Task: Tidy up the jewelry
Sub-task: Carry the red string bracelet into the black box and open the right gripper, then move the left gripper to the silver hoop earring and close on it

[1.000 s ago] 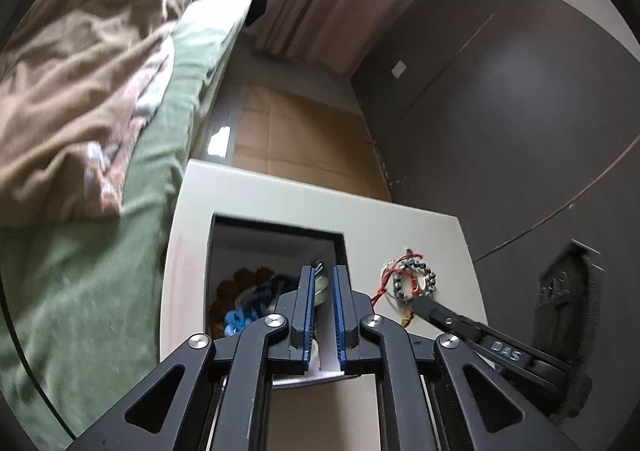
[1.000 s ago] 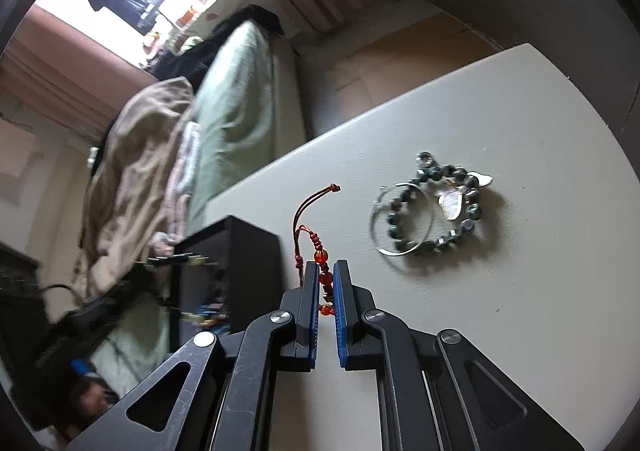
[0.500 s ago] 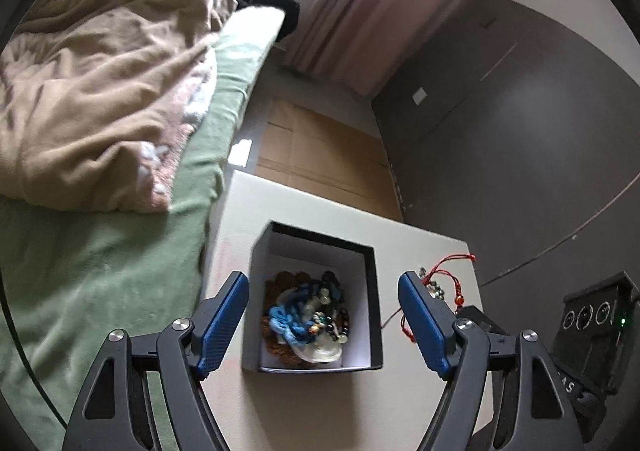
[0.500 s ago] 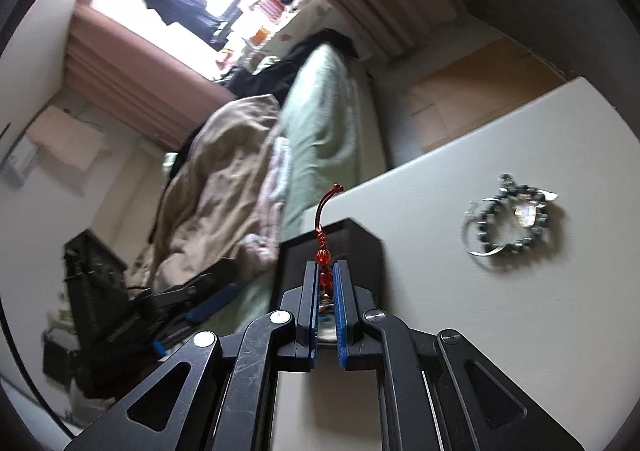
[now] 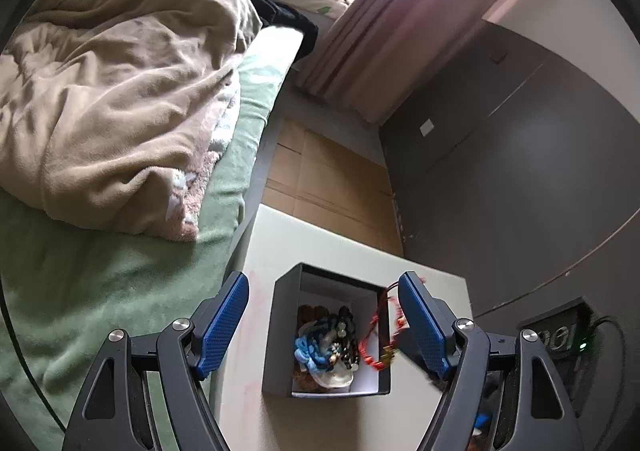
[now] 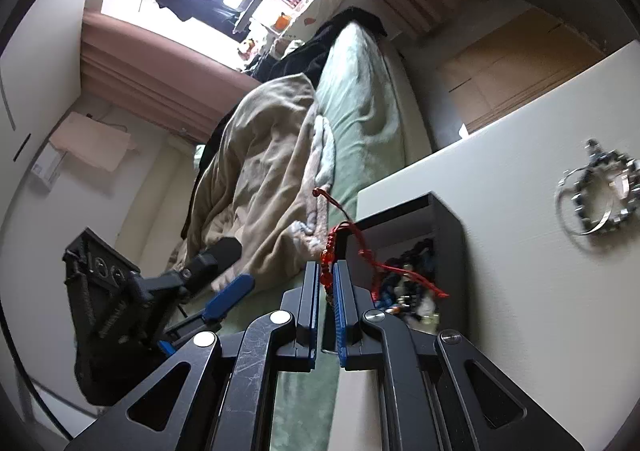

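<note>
Progress: your right gripper [image 6: 328, 283] clamps the red bracelet [image 6: 326, 259] over the box [image 5: 280, 331] | left gripper [image 5: 322, 321] spread, empty | left: seemingly two blurred bracelets [image 6: 596, 191] on the table [image 6: 520, 291]

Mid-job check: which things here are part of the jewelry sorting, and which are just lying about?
Job:
red beaded cord bracelet, held in right gripper
black box holding jewelry
dark bead bracelet with silver rings on white table

Lying about:
beige blanket
green bed
curtain
</note>
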Available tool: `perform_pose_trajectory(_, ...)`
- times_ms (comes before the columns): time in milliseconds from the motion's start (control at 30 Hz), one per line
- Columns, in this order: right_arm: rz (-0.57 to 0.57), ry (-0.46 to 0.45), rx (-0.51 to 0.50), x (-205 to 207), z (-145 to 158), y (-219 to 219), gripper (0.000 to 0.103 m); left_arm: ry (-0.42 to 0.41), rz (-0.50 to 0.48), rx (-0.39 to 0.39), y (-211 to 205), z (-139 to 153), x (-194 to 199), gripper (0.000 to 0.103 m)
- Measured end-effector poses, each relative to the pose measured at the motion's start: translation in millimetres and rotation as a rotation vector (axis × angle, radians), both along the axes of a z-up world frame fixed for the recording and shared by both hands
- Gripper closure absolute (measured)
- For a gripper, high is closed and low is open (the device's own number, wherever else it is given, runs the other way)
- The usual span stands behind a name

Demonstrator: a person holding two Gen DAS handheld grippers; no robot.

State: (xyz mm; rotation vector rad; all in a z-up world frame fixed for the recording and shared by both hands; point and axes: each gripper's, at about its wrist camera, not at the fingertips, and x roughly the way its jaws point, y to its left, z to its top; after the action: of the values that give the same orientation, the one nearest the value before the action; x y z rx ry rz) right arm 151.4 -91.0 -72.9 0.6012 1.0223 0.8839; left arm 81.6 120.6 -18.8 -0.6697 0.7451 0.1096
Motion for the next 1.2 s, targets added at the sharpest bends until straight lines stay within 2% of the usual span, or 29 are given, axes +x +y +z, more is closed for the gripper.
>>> perform_pose_trajectory(200, 0.036, 0.022, 0.024, 5.2, -8.3, 19.5, 0.094, -0.010, 0.016, -0.022, 11.4, 0.6, 3.2, 0.025)
perform_pose_trajectory(300, 0.022, 0.042, -0.039, 9.2, -14.4, 27.2, 0.091, -0.010, 0.032, -0.032, 17.4, -0.6, 3.9, 0.025)
perform_pose_trajectory(333, 0.029, 0.061, -0.065, 12.0, -18.9, 30.5, 0.085, -0.010, 0.036, -0.035, 18.8, -1.1, 4.5, 0.025)
perform_pose_trajectory(400, 0.026, 0.095, -0.079, 15.2, -25.4, 32.3, 0.042, -0.007, 0.037, -0.035, 18.7, -1.7, 5.9, 0.025)
perform_pose_trajectory(433, 0.006, 0.095, -0.070, 15.5, -26.8, 27.9, 0.038, -0.006, 0.035, -0.035, 18.2, -1.8, 6.3, 0.025)
perform_pose_trajectory(667, -0.030, 0.069, -0.070, 15.2, -14.0, 5.3, 0.037, 0.002, 0.007, -0.012, 3.4, -1.4, 8.5, 0.025)
perform_pose_trajectory(967, -0.170, -0.001, -0.091, 9.8, 14.9, -64.2, 0.037, 0.000, -0.067, 0.026, -38.0, 1.3, 11.0, 0.025)
perform_pose_trajectory(1200, -0.246, 0.004, -0.132, 9.0, 19.3, -109.6, 0.036, 0.000, -0.125, 0.053, -69.8, 0.5, 15.8, 0.025)
